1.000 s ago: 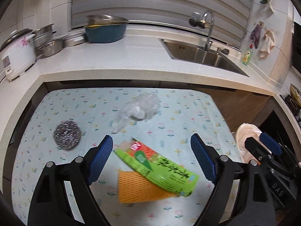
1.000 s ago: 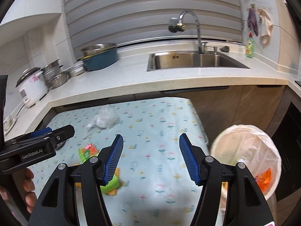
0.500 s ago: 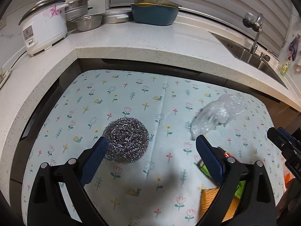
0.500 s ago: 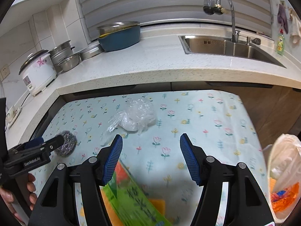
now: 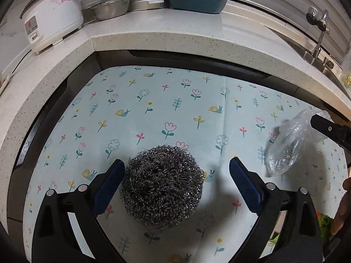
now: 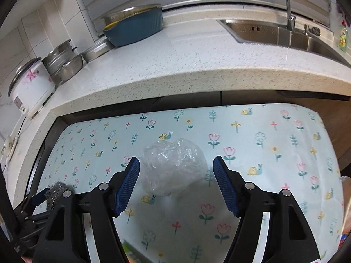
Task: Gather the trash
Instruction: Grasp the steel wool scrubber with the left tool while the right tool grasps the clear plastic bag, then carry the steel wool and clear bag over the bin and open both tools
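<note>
Our left gripper point(image 5: 176, 179) is spread wide around the steel wool scrubber point(image 5: 162, 186), low centre of frame, left pad nearly touching. Our right gripper point(image 6: 176, 184) gapes wide around the crumpled plastic bag point(image 6: 173, 166); bare floral mat point(image 6: 274, 153) to its right.

The right hand-held gripper point(image 6: 176, 183) hung wide open over the flowered bench point(image 6: 274, 153), its blue pads point(image 6: 128, 186) flanking a crumpled clear plastic bag point(image 6: 173, 166) without touching it.
</note>
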